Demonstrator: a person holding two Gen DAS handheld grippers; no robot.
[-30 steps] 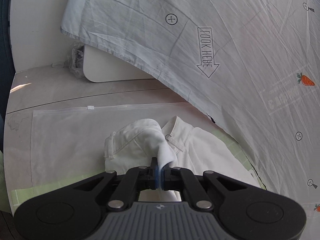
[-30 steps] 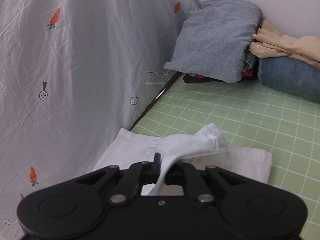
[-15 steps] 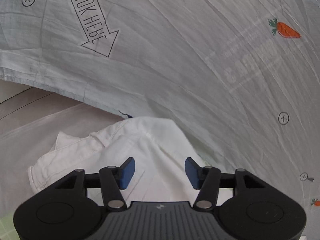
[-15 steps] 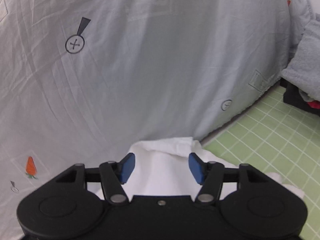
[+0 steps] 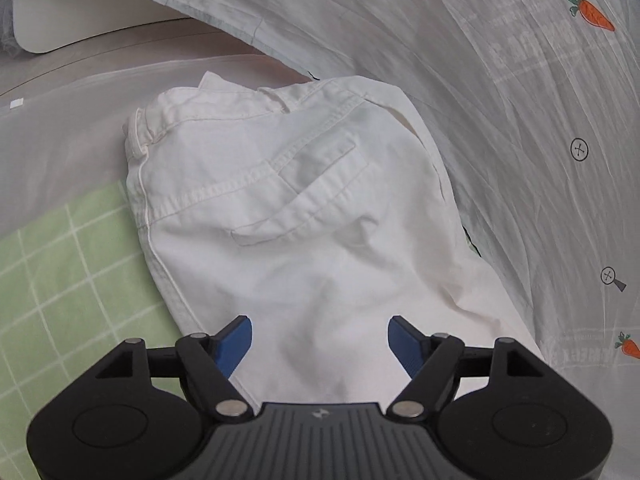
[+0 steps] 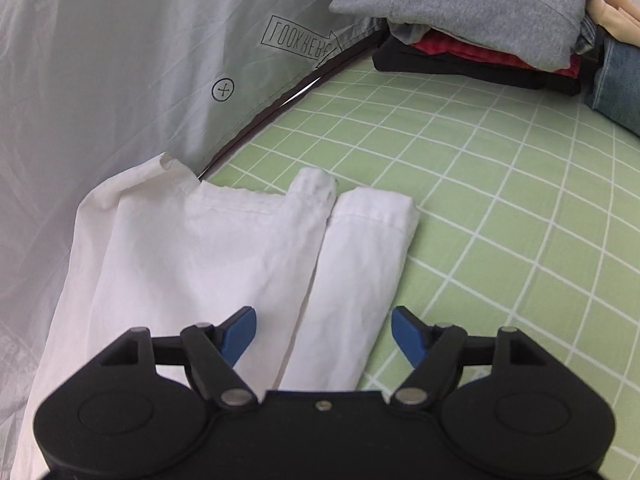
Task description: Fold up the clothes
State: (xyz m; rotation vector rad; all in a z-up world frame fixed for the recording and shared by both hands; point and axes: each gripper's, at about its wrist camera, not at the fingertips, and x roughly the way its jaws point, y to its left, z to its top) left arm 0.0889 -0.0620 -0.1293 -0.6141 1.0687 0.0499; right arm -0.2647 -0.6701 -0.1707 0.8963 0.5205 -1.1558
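The white cotton trousers (image 5: 288, 216) lie flat in the middle of the left wrist view, waistband and a welted back pocket toward the upper centre, partly on the pale green mat with a white grid (image 5: 60, 264) at lower left. In the right wrist view the trouser legs (image 6: 224, 256) run up from the bottom centre, their two hemmed cuffs side by side on the same mat (image 6: 500, 208).

The left gripper (image 5: 320, 334) has just been opening; its blue pads stand wide apart above the cloth and hold nothing. The right gripper (image 6: 324, 330) has likewise just been opening, its jaws spread over the trouser legs with no fabric pinched.

A light grey printed sheet (image 5: 520, 120) fills the right and top of the left view, bearing orange carrots, small circled crosses and faint pale lettering too washed out to read. In the right view the same sheet (image 6: 120, 80) at upper left carries an arrow-shaped box reading "LOOK HERE", upside down. At upper right sits a stack of folded clothes topped by a grey garment (image 6: 480, 4).
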